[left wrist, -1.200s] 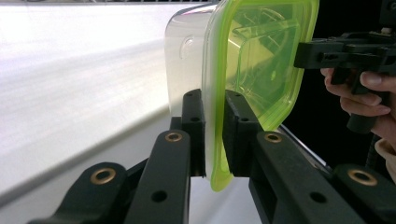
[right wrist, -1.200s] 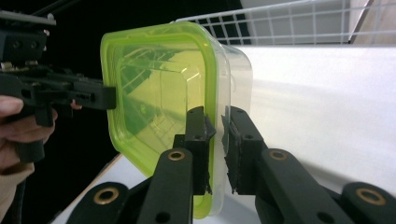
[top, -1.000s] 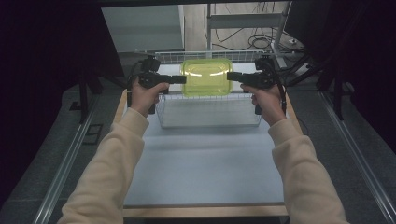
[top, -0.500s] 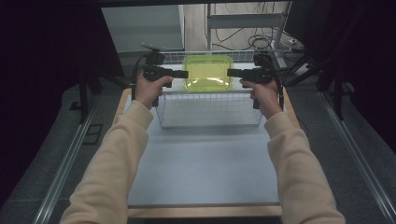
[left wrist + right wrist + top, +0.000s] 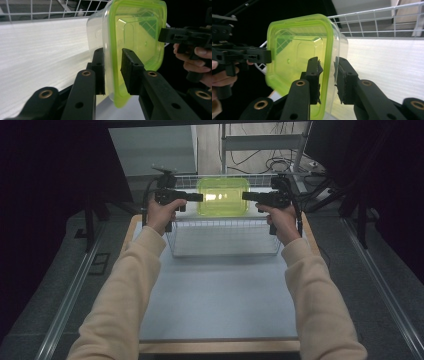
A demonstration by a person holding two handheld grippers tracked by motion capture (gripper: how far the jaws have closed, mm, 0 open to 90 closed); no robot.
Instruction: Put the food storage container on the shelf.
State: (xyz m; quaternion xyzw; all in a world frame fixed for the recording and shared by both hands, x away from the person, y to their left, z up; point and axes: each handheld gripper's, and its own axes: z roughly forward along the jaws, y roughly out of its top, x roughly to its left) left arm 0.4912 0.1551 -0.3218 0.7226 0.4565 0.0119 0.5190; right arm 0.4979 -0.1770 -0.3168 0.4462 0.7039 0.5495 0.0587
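Observation:
A clear plastic container with a yellow-green lid (image 5: 222, 196) stands on edge at the far side of a white wire basket (image 5: 225, 223), lid facing me. My left gripper (image 5: 201, 197) is at its left edge and my right gripper (image 5: 244, 196) at its right edge. In the left gripper view the lid's rim (image 5: 135, 32) lies between the jaws of the left gripper (image 5: 112, 51), with a thin gap at one pad. In the right gripper view the rim (image 5: 297, 50) lies likewise between the jaws of the right gripper (image 5: 327, 61). Both pairs of jaws have just been opening.
The basket sits at the far end of a pale grey mat (image 5: 220, 295) on a wooden table. Its wire walls (image 5: 374, 15) rise behind the container. Black curtains hang at both sides, with metal rails along the floor and cables behind the table.
Both hands carried the container a little farther toward the back of the basket. The hold on its rim has loosened on both sides.

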